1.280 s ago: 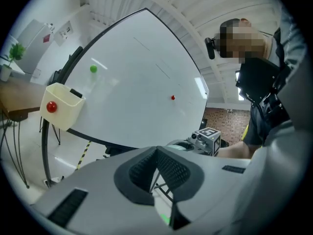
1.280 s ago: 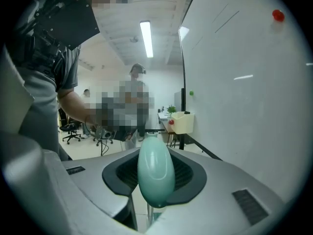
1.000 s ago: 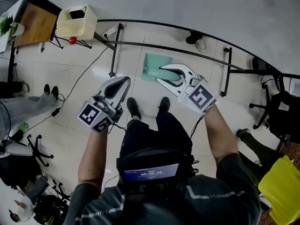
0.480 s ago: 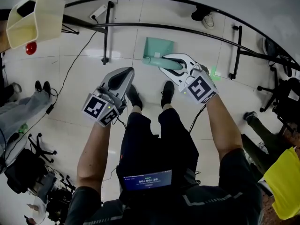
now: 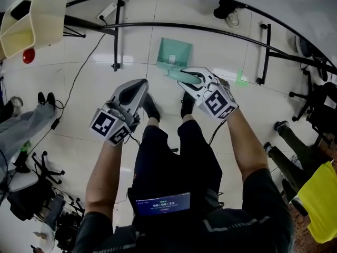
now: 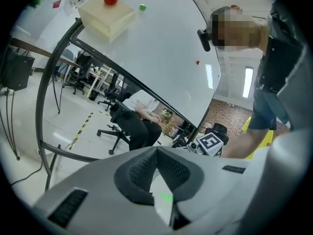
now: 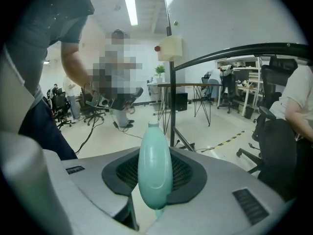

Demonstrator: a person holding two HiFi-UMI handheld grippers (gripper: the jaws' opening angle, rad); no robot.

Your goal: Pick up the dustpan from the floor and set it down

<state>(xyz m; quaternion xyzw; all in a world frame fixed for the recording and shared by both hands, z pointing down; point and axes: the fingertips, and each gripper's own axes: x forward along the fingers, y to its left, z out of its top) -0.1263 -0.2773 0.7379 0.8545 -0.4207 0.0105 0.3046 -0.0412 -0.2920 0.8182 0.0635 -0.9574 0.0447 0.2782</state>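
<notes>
A teal dustpan hangs low over the white floor in front of the person's shoes, pan end away from me. My right gripper is shut on the dustpan's rounded handle, which stands upright between the dark pads in the right gripper view. Whether the pan touches the floor I cannot tell. My left gripper is beside it on the left, above the left shoe. Its pads meet at the tip with nothing between them, so it is shut.
A black metal table frame arcs across the floor just beyond the dustpan. A cream bin and a red ball are at upper left. A cable runs over the tiles. A seated person's legs are at left.
Both grippers have come down toward the floor, the right one carrying the dustpan with it. The floor and frame now look nearer in the head view.
</notes>
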